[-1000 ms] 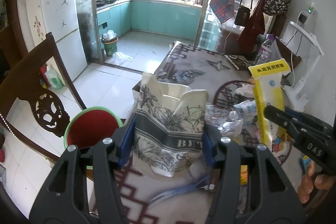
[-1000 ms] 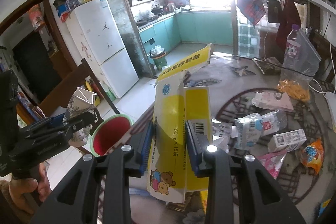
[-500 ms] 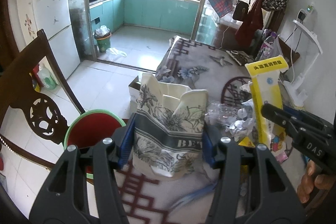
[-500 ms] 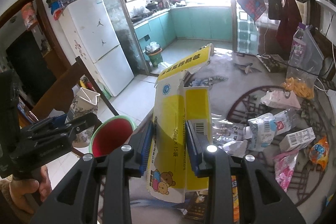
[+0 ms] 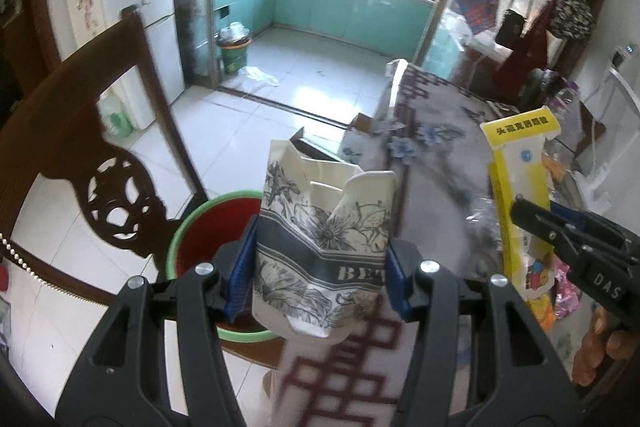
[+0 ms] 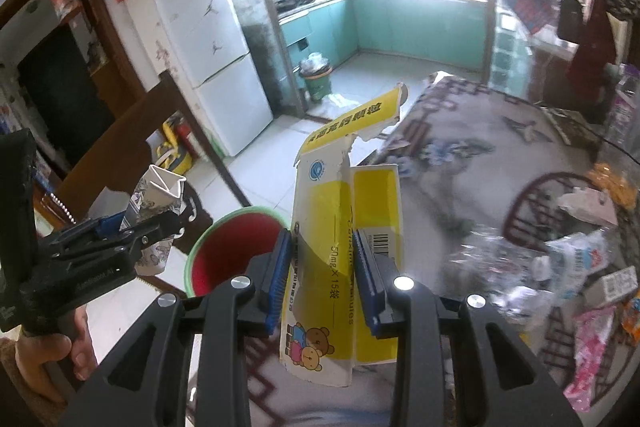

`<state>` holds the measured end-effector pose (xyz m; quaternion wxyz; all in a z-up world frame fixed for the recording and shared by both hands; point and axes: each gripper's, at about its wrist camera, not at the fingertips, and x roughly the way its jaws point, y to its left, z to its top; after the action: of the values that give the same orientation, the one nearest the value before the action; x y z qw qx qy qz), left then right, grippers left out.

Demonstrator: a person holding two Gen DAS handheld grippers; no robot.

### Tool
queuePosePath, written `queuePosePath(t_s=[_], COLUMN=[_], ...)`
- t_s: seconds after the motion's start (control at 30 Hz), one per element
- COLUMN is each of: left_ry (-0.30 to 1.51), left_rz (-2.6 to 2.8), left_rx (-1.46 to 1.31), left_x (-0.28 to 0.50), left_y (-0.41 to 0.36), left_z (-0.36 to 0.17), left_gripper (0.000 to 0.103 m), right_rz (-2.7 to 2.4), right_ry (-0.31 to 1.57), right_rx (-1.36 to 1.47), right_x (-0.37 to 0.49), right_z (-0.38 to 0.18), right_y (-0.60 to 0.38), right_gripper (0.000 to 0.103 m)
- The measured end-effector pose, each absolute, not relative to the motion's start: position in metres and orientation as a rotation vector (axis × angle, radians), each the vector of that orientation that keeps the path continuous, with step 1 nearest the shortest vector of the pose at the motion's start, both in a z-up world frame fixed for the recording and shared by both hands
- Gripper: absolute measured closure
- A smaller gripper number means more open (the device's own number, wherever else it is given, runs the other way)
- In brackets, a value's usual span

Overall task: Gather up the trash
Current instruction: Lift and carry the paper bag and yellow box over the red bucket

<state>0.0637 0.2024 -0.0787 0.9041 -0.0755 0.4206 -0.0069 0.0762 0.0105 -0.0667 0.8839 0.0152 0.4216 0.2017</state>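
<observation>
Left wrist view: the left gripper [image 5: 320, 273] clamps a crumpled white paper carton printed with grey flowers [image 5: 324, 247] between ribbed blue pads, above the near table edge, just right of a round red bin with a green rim [image 5: 208, 227]. Right wrist view: the right gripper [image 6: 322, 279] grips a torn, flattened yellow-and-white cardboard box [image 6: 344, 251] over the patterned grey tablecloth [image 6: 472, 163].
</observation>
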Motion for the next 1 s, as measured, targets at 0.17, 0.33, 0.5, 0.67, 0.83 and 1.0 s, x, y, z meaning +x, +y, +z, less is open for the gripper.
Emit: queuePosePath(t_s=[0.17, 0.33, 0.5, 0.67, 0.83, 1.0], left_ry=[0.885, 0.904, 0.944, 0.986, 1.017, 1.040], left_rz=[0.033, 0.071, 0.080, 0.076, 0.053, 0.028], left_rx=[-0.181, -0.200, -0.195, -0.198, -0.200, -0.198], left_x=[0.064, 0.069, 0.080, 0.095, 0.109, 0.122], left_y=[0.237, 0.272, 0.292, 0.306, 0.312, 0.315], left_z=[-0.086, -0.097, -0.113, -0.128, -0.140, -0.150], left_gripper=[0.050, 0.050, 0.050, 0.050, 0.050, 0.050], right_rz=[0.466, 0.495, 0.503, 0.500, 0.499, 0.513], right_ry=[0.907, 0.929, 0.980, 1.041, 1.079, 1.106], right_rx=[0.002, -0.028, -0.015, 0.008, 0.055, 0.083], right_x=[0.086, 0.091, 0.094, 0.101, 0.111, 0.119], right_z=[-0.078, -0.087, -0.101, -0.116, -0.128, -0.136], right_y=[0.050, 0.080, 0.095, 0.106, 0.113, 0.125], right_gripper=[0.072, 0.072, 0.072, 0.071, 0.071, 0.071])
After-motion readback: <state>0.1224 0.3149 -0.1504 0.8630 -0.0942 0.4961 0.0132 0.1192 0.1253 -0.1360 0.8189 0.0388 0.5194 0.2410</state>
